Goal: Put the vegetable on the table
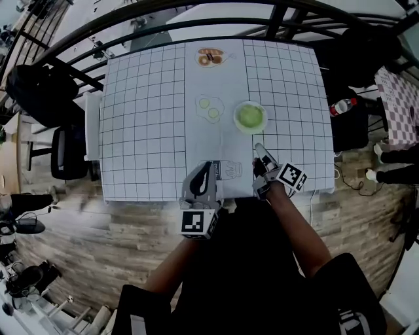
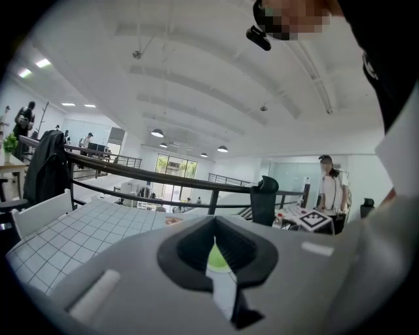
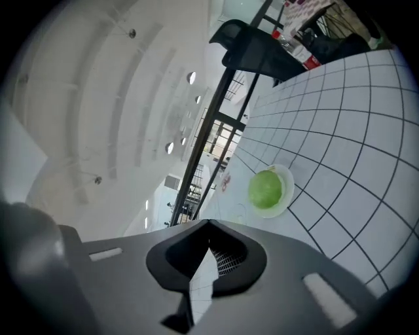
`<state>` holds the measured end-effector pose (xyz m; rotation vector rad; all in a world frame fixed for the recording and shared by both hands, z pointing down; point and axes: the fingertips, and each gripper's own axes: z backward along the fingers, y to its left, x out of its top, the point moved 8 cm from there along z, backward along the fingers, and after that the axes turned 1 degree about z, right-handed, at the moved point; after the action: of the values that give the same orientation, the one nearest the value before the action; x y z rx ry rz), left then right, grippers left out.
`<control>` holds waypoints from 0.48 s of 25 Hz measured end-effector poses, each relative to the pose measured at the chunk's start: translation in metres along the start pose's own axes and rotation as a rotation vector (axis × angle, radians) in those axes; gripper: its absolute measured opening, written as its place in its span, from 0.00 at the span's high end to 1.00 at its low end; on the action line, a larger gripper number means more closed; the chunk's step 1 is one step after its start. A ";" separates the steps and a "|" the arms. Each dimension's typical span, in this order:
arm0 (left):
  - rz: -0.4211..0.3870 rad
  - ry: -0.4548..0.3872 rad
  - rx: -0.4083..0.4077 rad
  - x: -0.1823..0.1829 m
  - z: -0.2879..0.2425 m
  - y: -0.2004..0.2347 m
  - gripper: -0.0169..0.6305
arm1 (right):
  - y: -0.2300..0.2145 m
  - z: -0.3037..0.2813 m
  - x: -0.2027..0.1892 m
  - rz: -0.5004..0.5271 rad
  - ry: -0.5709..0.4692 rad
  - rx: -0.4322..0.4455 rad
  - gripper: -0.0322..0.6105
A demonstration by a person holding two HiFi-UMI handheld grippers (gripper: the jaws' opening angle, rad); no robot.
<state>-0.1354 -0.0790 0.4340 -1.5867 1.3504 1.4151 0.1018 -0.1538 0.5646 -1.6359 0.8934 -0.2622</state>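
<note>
A round green vegetable (image 1: pixel 249 116) lies on a small white plate (image 1: pixel 238 124) right of the middle of the grid-patterned table (image 1: pixel 144 131). Both grippers hover over the near edge, well short of the plate. My left gripper (image 1: pixel 207 166) is shut and holds nothing; it points up the table. Just below the plate, my right gripper (image 1: pixel 260 148) is likewise shut and holds nothing. In the right gripper view the vegetable (image 3: pixel 265 188) sits on its plate (image 3: pixel 287 194) ahead of the gripper (image 3: pixel 209 239). In the left gripper view a sliver of green vegetable (image 2: pixel 216 260) shows past the gripper (image 2: pixel 215 241).
Flat printed pictures lie on the cloth: cucumber slices (image 1: pixel 211 108), a food plate (image 1: pixel 211 57), another by the near edge (image 1: pixel 230 170). A black chair (image 1: pixel 65 154) and a dark bag (image 1: pixel 39 91) stand left; a bottle (image 1: pixel 342 106) right. A railing (image 1: pixel 196 10) runs behind.
</note>
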 end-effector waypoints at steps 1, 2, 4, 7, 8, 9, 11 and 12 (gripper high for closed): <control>0.000 -0.008 -0.006 0.001 0.005 0.000 0.96 | 0.008 0.004 -0.004 0.022 -0.008 0.006 0.95; -0.001 -0.016 -0.013 0.002 0.009 0.000 0.96 | 0.016 0.008 -0.008 0.046 -0.024 0.006 0.95; 0.001 -0.023 -0.019 0.005 0.019 0.001 0.96 | 0.030 0.020 -0.015 0.120 -0.080 -0.025 0.95; 0.009 -0.038 -0.037 0.009 0.030 0.001 0.96 | 0.047 0.039 -0.024 0.272 -0.136 -0.075 0.95; 0.011 -0.048 -0.047 0.008 0.034 0.001 0.96 | 0.053 0.044 -0.027 0.309 -0.141 -0.077 0.95; 0.014 -0.058 -0.057 0.006 0.037 0.002 0.96 | 0.059 0.048 -0.030 0.339 -0.144 -0.079 0.95; 0.029 -0.069 -0.069 0.005 0.045 0.003 0.96 | 0.071 0.058 -0.036 0.396 -0.143 -0.105 0.95; 0.039 -0.069 -0.071 0.004 0.050 0.003 0.96 | 0.076 0.064 -0.040 0.423 -0.137 -0.127 0.95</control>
<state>-0.1551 -0.0349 0.4185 -1.5491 1.3106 1.5429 0.0830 -0.0809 0.4888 -1.5156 1.1408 0.2004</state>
